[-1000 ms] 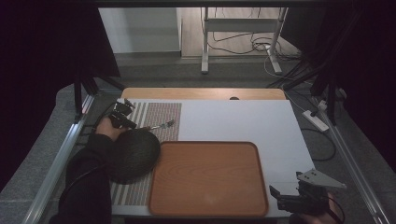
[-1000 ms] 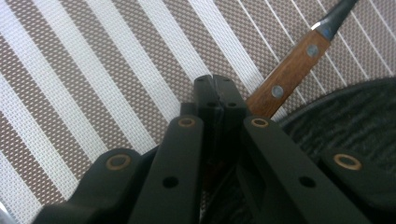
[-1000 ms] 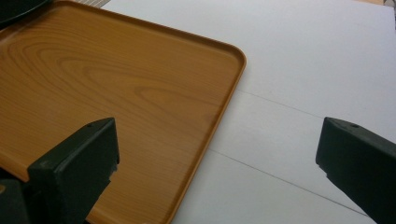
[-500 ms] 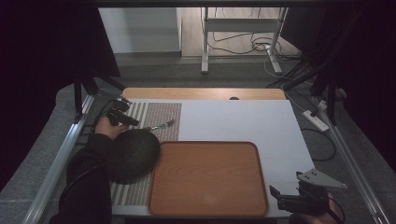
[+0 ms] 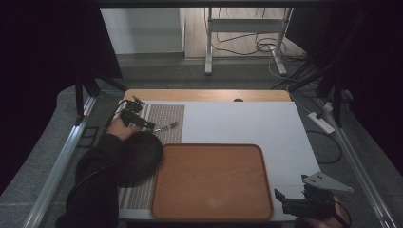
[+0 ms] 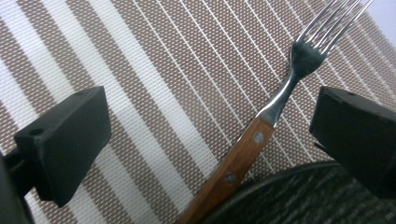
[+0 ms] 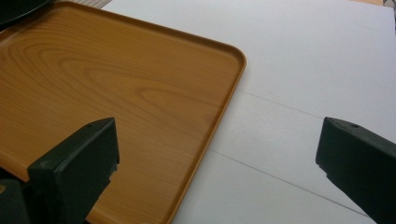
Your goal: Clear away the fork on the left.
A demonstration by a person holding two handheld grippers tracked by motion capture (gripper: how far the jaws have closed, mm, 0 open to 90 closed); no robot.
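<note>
Jaws of our left gripper stand wide apart, released, straddling the fork on the striped mat; its wooden handle lies between them, nearer the right one. We should centre over the handle, clear of the dark bowl, before closing. Our right gripper gapes too, holding nothing, above the tray edge and white worktop.

Wood-handled fork flat on striped placemat (tines away), untouched
</note>
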